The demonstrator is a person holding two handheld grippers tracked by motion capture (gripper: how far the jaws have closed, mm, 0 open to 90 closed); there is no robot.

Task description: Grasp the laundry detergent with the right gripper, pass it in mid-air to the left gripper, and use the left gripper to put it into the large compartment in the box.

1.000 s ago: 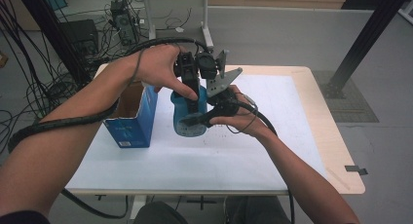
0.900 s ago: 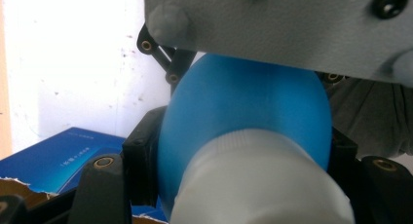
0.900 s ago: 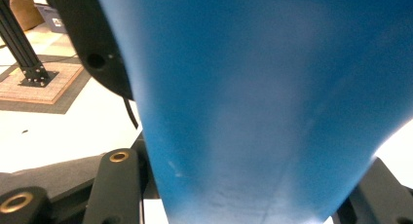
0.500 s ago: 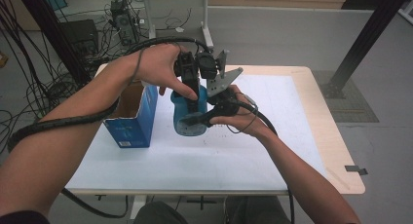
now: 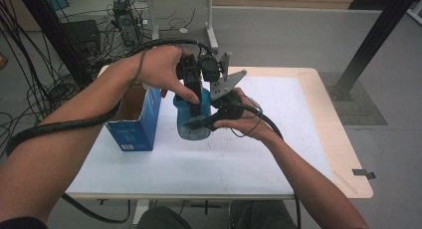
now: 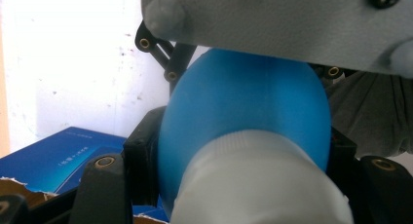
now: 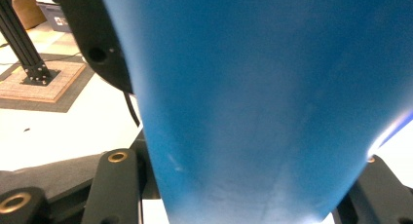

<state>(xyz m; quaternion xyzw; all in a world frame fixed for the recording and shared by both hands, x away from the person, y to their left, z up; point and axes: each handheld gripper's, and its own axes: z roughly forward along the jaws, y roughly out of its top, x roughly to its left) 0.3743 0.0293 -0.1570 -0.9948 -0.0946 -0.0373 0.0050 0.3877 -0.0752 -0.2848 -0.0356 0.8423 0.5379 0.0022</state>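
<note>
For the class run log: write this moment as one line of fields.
left tool: shut on blue bottle | right tool: shut on blue bottle | blue box: beside, open

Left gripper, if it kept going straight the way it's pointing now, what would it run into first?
The left gripper points down, already shut on the blue bottle near its white cap. Pushed on, it would likely press that bottle toward the white table.

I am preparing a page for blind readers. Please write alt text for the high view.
Two hands hold a blue bottle upright over a white table, the left hand-held gripper clamped on its top from above and the right hand-held gripper clamped on its body from the side. An open blue box stands on the table just left of the bottle.
</note>
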